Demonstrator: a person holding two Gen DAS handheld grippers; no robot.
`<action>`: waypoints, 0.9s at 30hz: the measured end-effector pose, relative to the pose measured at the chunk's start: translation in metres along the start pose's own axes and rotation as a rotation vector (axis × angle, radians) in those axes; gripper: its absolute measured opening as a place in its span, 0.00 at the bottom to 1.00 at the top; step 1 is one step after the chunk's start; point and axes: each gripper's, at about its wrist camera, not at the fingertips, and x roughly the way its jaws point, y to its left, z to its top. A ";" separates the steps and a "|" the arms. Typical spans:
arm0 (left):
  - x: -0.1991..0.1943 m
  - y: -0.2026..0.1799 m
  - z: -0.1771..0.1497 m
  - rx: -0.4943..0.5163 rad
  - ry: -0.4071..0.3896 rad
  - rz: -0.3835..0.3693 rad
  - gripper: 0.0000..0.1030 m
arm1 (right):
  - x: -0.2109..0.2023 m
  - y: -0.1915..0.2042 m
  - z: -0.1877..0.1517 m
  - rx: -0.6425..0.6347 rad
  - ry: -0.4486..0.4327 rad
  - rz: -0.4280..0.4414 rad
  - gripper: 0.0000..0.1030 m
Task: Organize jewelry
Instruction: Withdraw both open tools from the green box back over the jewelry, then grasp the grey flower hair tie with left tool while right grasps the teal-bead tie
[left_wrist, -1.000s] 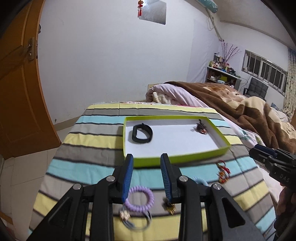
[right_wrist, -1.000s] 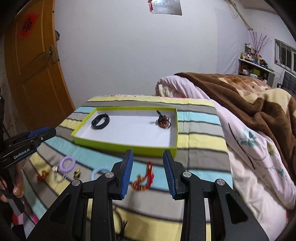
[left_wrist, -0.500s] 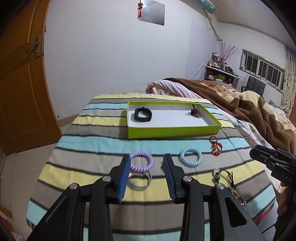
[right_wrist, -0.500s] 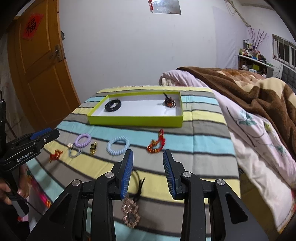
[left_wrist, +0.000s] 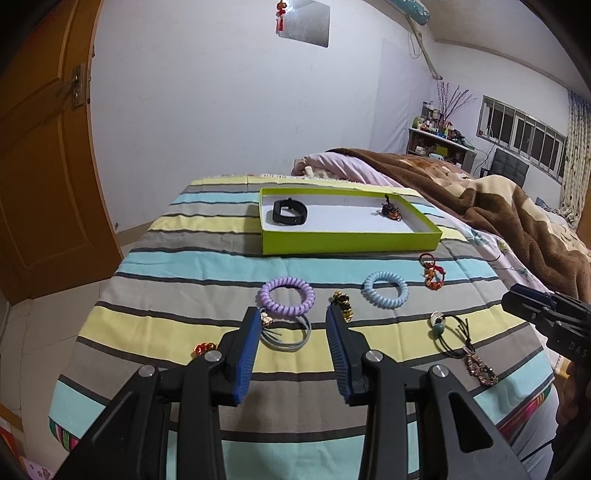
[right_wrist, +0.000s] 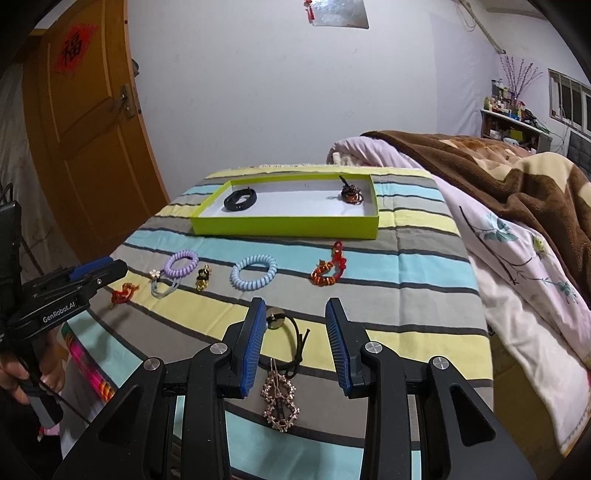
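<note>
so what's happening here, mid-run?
A person holds a gripper in each hand over a striped cloth, sorting jewelry into a green tray. The tray holds a black band and a dark beaded piece. The left gripper and right gripper are both open and empty. The purple coil, blue coil and rhinestone clip lie on the cloth.

The left gripper (left_wrist: 291, 317) hangs tilted downward, its blue-padded jaws parted and gripping nothing. The right gripper (right_wrist: 295, 312) is tilted down alike, jaws apart and empty. A hand (right_wrist: 22, 373) grasps the left gripper's handle from below.
</note>
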 end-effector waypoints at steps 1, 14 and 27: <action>0.003 0.001 0.000 -0.002 0.006 0.002 0.37 | 0.002 0.000 -0.001 0.000 0.006 0.003 0.34; 0.050 0.017 -0.009 -0.031 0.128 0.043 0.34 | 0.049 -0.002 -0.008 0.001 0.111 0.000 0.33; 0.072 0.012 -0.006 0.003 0.176 0.074 0.18 | 0.077 -0.001 -0.009 -0.056 0.192 0.015 0.20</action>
